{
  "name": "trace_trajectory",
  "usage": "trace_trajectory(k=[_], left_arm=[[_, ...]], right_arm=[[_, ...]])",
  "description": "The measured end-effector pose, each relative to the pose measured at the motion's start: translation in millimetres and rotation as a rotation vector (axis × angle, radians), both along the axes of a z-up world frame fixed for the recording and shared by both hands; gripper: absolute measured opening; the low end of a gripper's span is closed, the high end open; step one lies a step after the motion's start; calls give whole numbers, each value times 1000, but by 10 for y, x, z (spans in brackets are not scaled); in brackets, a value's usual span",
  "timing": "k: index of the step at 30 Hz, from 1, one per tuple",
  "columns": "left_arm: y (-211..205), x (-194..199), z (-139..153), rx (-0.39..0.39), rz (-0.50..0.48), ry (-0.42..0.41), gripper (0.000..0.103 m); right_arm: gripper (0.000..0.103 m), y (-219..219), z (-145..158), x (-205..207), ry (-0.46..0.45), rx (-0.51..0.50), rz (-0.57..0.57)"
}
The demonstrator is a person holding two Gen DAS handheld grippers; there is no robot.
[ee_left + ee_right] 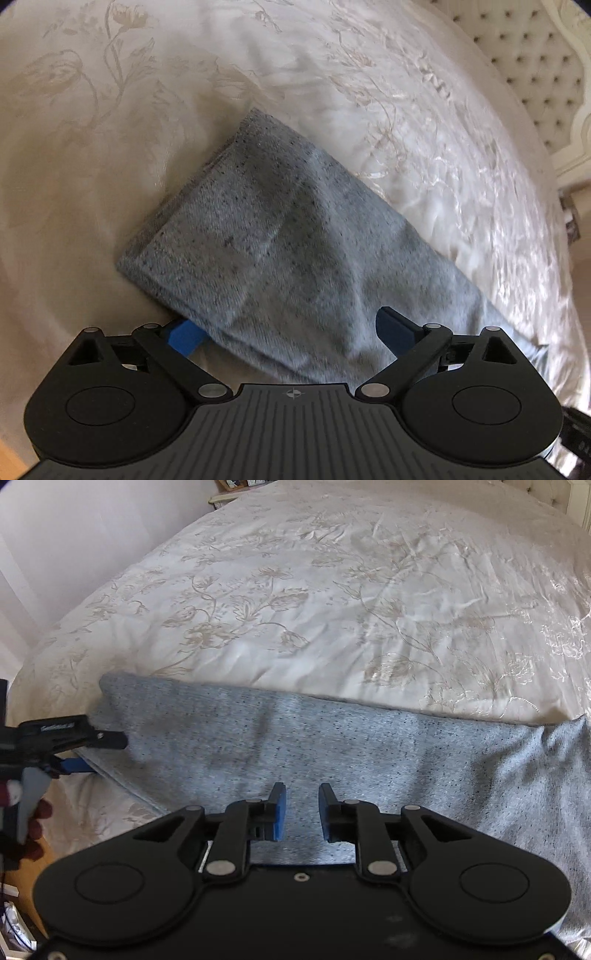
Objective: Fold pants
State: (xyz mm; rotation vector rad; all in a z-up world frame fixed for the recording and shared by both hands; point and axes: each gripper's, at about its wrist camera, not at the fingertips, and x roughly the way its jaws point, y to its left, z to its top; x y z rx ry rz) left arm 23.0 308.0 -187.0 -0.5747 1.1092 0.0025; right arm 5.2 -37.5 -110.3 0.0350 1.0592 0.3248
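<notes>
Grey speckled pants [266, 229] lie folded in a long band on the cream floral bedspread [92, 155]. My left gripper [288, 332] stands wide open over the band's hemmed end, one blue pad [183, 334] partly tucked under the cloth's edge and the other above the fabric. In the right wrist view the pants [332, 746] stretch across the bed's near side. My right gripper [303, 812] hovers over their middle, its blue pads a narrow gap apart with nothing pinched between them. The left gripper [99, 753] shows at the band's left end, held by a hand [37, 823].
The bedspread [295, 590] stretches wide beyond the pants. A tufted headboard [535, 66] rises at the far right. A pale wall [74, 535] runs along the bed's left side, and wooden floor [22, 871] shows below the bed's near corner.
</notes>
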Motion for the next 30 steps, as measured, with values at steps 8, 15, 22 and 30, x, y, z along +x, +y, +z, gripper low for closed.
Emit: trace_trajectory(k=[8,15,22,30], left_arm=[[148,-135,94,11,84,-42,10],[93,-422,611,111,10,-249,9],[320,-422,23,20,94,-53,14],[509,-548,64,-22,127,-83,22]], right_arm=[[22,92,18,-105,5,-16,4],[22,205,-8,-135,18,-11,25],[22,345,-57,-100,43,-7,43],[23,839,-18,223,21,27,204]])
